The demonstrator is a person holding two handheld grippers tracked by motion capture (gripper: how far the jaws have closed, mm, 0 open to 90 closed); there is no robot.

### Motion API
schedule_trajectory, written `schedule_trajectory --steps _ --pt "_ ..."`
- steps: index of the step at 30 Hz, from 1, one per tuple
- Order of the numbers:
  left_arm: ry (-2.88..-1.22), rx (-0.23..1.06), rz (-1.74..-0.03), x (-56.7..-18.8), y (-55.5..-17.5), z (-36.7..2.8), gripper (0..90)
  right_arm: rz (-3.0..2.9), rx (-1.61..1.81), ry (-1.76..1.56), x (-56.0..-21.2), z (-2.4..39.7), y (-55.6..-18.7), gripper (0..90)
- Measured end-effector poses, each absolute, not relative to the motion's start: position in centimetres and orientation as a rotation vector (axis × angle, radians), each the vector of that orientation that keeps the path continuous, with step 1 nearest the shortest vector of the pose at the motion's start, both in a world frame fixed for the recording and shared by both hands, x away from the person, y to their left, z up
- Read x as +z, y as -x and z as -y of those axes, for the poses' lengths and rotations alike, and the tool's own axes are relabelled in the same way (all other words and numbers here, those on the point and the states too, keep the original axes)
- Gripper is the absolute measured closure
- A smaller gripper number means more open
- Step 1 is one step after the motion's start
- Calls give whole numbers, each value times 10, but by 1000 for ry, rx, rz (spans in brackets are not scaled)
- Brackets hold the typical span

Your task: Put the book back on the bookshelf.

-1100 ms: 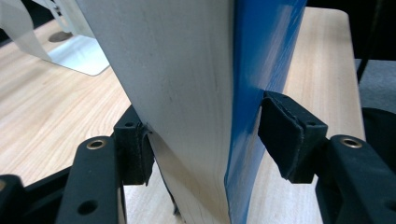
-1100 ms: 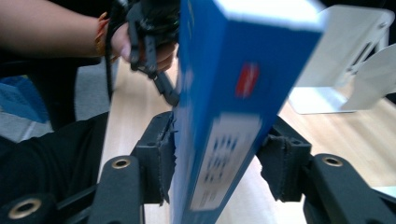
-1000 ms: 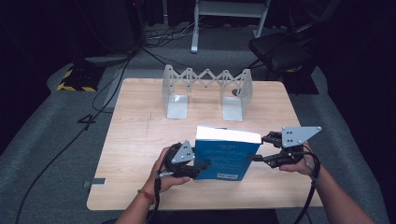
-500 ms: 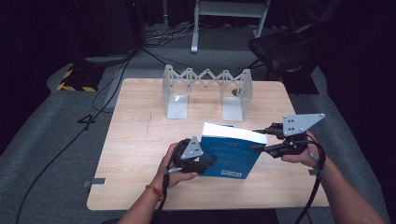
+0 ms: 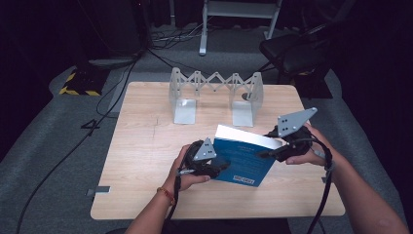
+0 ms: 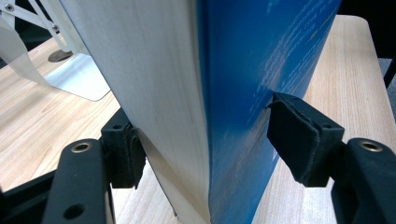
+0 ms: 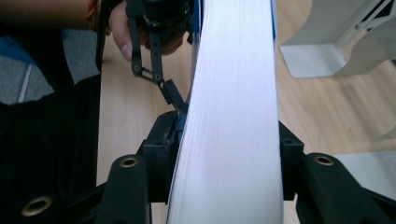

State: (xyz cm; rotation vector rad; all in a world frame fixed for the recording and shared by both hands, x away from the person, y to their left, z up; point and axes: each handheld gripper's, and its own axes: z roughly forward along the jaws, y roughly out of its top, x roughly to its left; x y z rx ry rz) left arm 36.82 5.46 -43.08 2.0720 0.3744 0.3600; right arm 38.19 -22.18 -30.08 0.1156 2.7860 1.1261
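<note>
The right tool (image 5: 272, 150) is clenched on the blue book (image 5: 246, 158), both pads pressed against the page block at its far corner. The left tool (image 5: 220, 165) straddles the book's near corner; its jaws have just been opening, one pad meets the pages, the other stands just clear of the blue cover. The book is tilted, raised on the right, over the desk (image 5: 141, 146). A folding silver book rack (image 5: 214, 95) stands at twelve o'clock from it.
</note>
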Motion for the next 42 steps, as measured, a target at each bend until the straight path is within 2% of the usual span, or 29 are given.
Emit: schedule_trajectory --steps 23,42 --pt "-2051 357 -389 -432 -372 -53 316 -2973 718 -166 -286 186 -398 591" --pt "-2033 318 -369 -427 -383 -47 308 -2904 849 -246 -291 199 -395 606"
